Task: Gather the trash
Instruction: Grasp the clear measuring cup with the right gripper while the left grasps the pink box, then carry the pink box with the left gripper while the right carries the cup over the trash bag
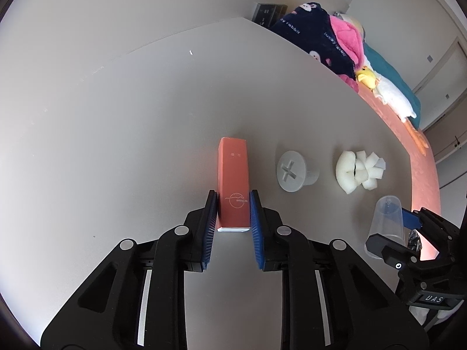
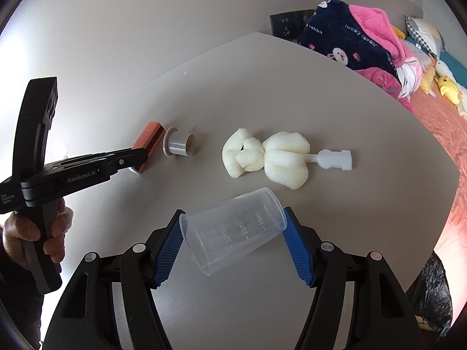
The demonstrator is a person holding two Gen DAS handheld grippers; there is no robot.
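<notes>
An orange carton lies on the grey table. My left gripper is closed on the carton's near end, its blue pads against both long sides. The carton and left gripper also show in the right wrist view. My right gripper is shut on a clear plastic measuring cup, held tilted just above the table. The cup also shows in the left wrist view. A white foam sponge brush and a small clear plastic cap lie on the table.
A bed with a dark blue and pink blanket, a yellow duck toy and an orange sheet runs along the table's far right edge. A black trash bag sits at the lower right. A black socket panel is on the wall.
</notes>
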